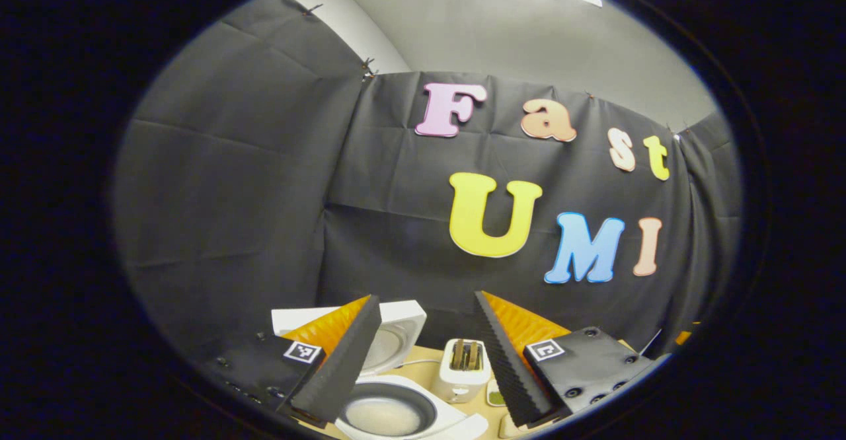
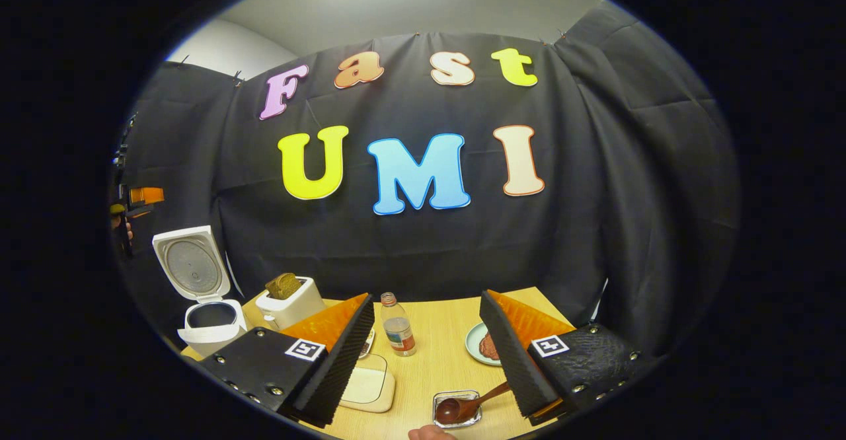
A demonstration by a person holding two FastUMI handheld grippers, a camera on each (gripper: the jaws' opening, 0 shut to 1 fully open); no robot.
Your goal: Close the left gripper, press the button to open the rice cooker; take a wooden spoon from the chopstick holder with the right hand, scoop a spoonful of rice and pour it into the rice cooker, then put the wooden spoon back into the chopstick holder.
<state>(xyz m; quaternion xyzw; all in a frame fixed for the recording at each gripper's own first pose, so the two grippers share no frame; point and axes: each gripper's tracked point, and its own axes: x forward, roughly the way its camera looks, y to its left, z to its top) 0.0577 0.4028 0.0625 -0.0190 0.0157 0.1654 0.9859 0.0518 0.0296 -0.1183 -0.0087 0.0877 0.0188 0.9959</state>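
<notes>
Wooden table (image 2: 436, 334); unreadable bottle (image 2: 397, 326) label

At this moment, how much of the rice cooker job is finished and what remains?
Done: the rice cooker stands open, lid up. In hand: the wooden spoon lies with its bowl in a small dish, and the right gripper has its jaws open, not gripping it. Left, probably: returning the spoon to its holder; whether rice was poured I cannot tell.
</notes>
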